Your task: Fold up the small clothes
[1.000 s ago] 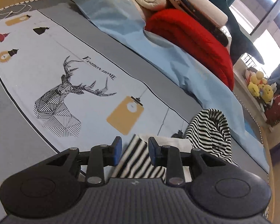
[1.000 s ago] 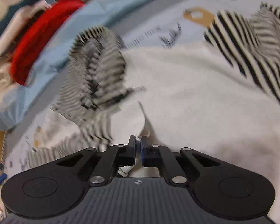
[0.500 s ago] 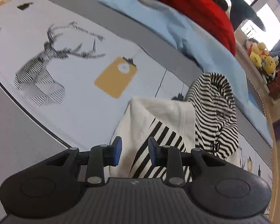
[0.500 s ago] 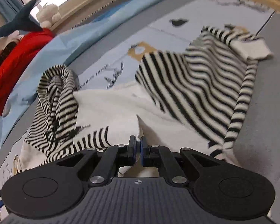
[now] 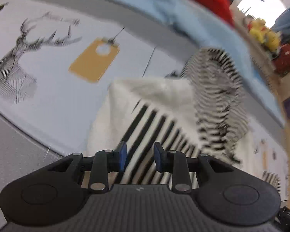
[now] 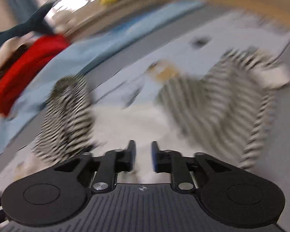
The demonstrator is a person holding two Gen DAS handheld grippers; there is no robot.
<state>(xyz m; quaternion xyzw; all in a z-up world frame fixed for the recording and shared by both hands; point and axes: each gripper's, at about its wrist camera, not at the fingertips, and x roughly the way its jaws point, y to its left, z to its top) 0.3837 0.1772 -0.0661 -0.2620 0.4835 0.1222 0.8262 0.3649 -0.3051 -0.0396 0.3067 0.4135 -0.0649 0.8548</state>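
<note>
Left gripper (image 5: 139, 159): fingers parted with a clear gap, nothing between them; striped cloth shows below and past the gap, and contact cannot be judged.

Right gripper (image 6: 143, 157): fingers likewise apart and empty, hanging over the white middle of the garment; this view is badly motion-blurred.

Task's thing: a small hooded top (image 5: 154, 104), white body with black-and-white stripes, lying partly spread on the printed bedspread (image 5: 54, 89).

Lie from the fingers: directly ahead of both grippers, starting right at the fingertips. In the left view the broad stripes run away from the fingers, up and to the right.

Hood (image 5: 218, 89): striped, bunched, at the far right of the left view; in the right view it sits ahead to the left.

Sleeve (image 6: 222, 104): striped, stretched out ahead to the right in the right view, ending in a white cuff (image 6: 272, 77).

Long axis: seemingly hood to hem, roughly away from the left fingers; the sleeve lies off to one side of it.

Nearer hand: the right gripper looks nearer the outstretched sleeve, the left nearer the body edge, so a sleeve fold would probably fall to the right.

Far: light blue sheet (image 5: 183, 19), then a red blanket (image 6: 25, 63).
</note>
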